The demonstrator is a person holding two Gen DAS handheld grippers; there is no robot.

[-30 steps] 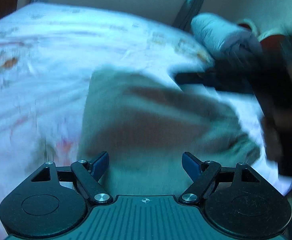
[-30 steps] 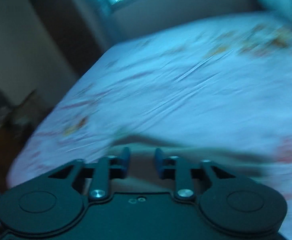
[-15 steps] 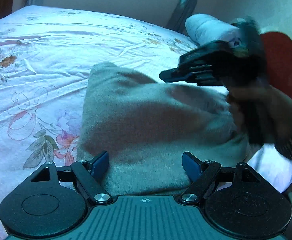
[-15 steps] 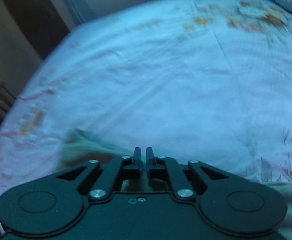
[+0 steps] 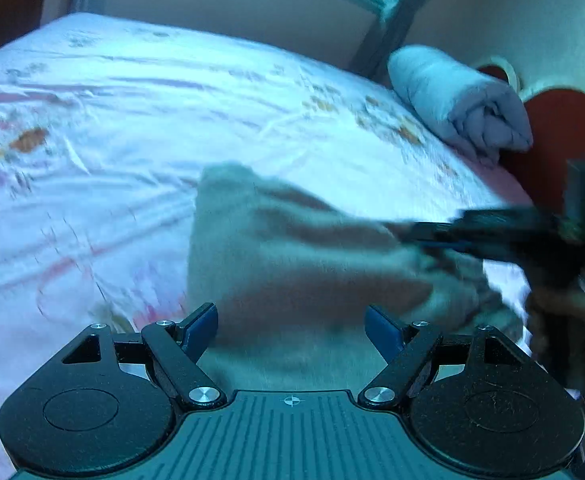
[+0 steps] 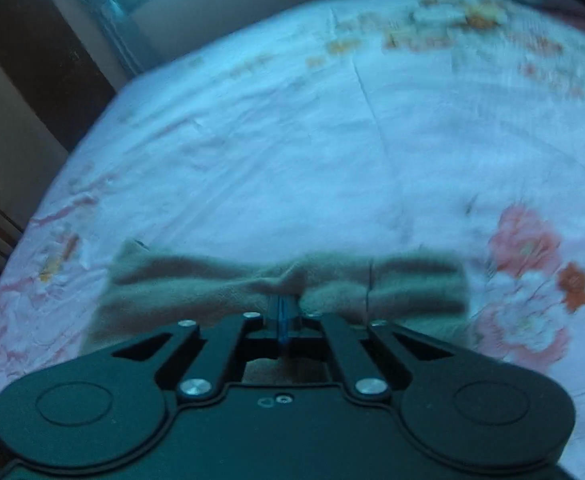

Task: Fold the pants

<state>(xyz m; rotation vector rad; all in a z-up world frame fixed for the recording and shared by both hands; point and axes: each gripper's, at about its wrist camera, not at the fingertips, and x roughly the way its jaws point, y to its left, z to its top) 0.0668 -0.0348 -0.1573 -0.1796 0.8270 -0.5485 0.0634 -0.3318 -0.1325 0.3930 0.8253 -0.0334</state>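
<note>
- The bed [image 6: 332, 152], under a pale floral sheet, fills both views; its far edges are blurred, and the flower prints are smeared in places.
- The pants [image 5: 292, 264], a grey-beige folded bundle, lie on the bed's near part; in the left wrist view their near edge is cut off by the gripper body, and the right end blurs into a dark shape.
- A rolled pale blanket [image 5: 460, 100] sits at the bed's far right corner, against a red headboard panel [image 5: 564, 136] partly cut off by the frame.
- The right gripper [image 6: 283, 308] has its jaws pressed together on a pinched ridge of the pants; the log shows them parting slightly just now, yet cloth stays clamped between them. In the left wrist view it is a dark streak over the pants' right end.
- The left gripper [image 5: 291, 326] hangs over the pants' near edge, jaws spread wide, pads [image 5: 200, 326] gripping nothing.
- No writing or labels can be read anywhere.
</note>
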